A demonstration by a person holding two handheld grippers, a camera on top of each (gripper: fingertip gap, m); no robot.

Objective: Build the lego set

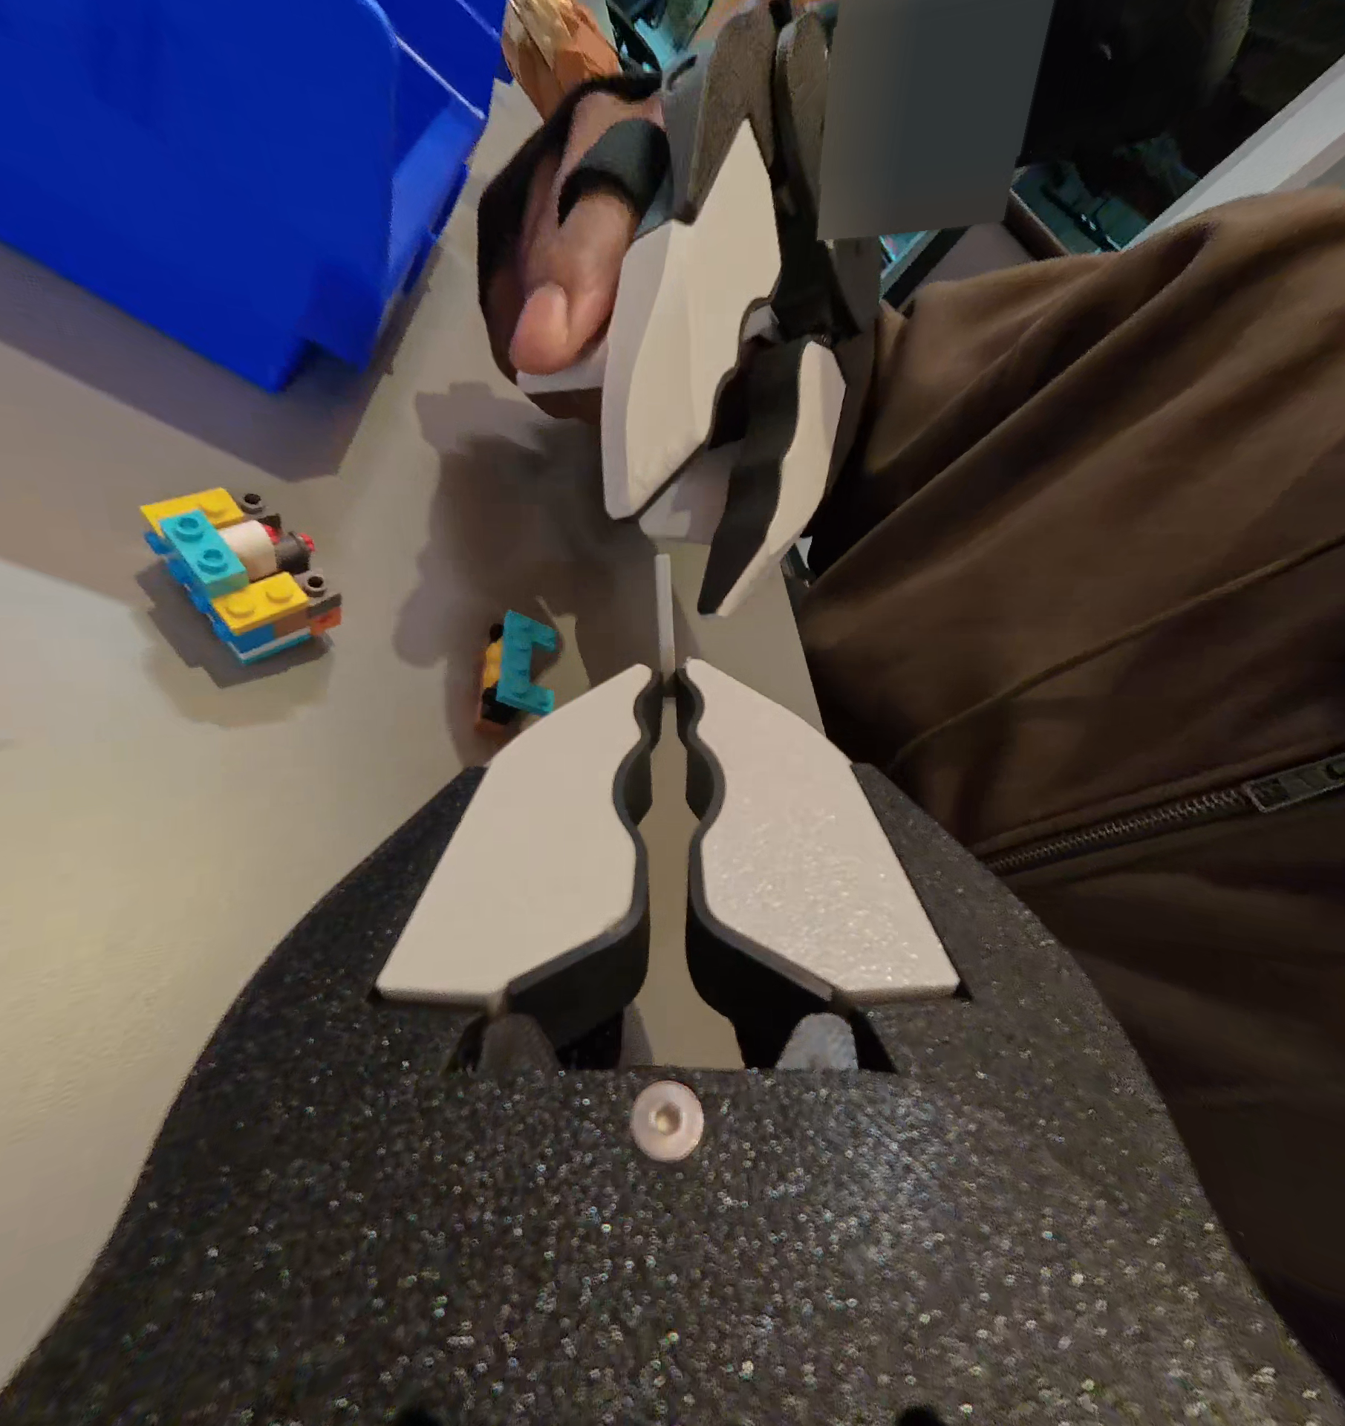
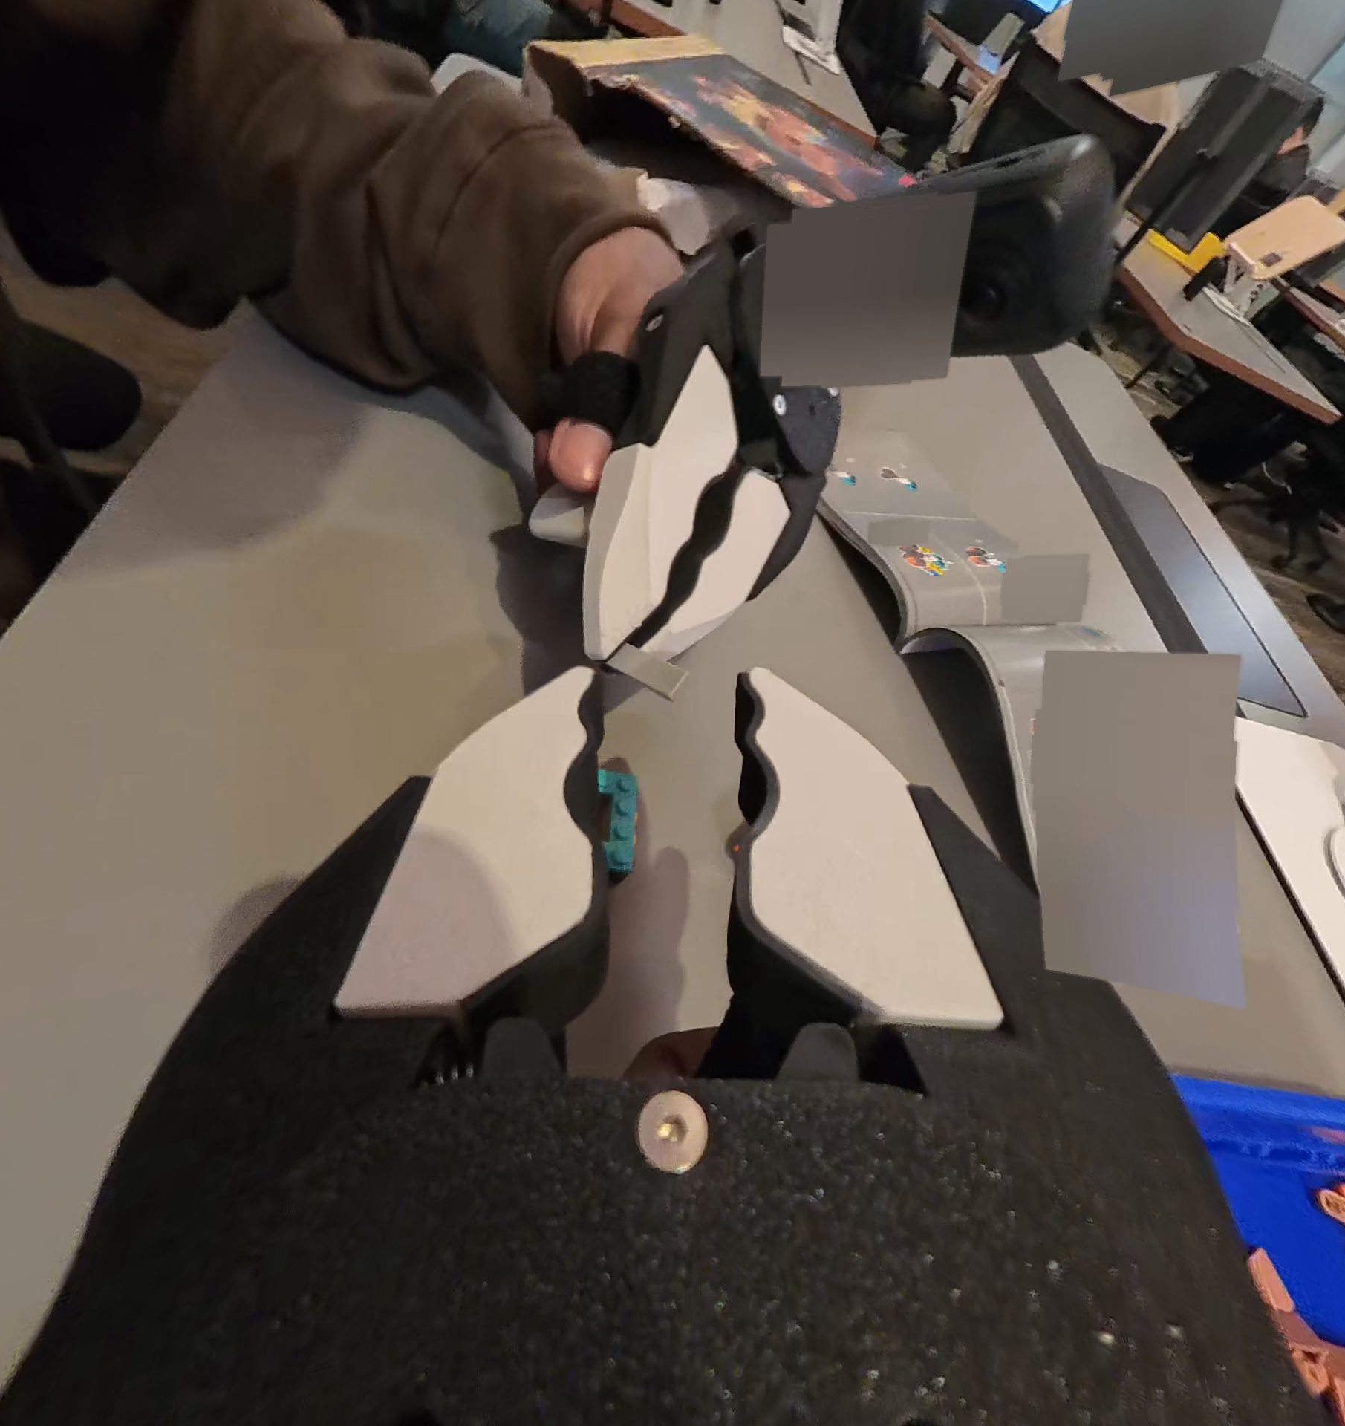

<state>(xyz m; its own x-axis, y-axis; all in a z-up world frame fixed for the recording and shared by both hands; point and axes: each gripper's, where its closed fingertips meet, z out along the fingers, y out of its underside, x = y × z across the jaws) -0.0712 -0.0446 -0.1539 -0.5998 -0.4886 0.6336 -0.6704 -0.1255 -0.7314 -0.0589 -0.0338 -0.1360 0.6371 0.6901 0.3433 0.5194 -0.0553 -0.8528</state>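
Left tongs pinch a thin grey plate; right tongs gape.

Soft, even indoor light from above lays diffuse grey shadows on the desk beneath the tongs, without glare, while wide-angle bending curves both views' edges, motion blur smears the blue bin, and the far room is soft.

Left gripper jaws pinched nearly together — right gripper jaws parted, tips facing close.
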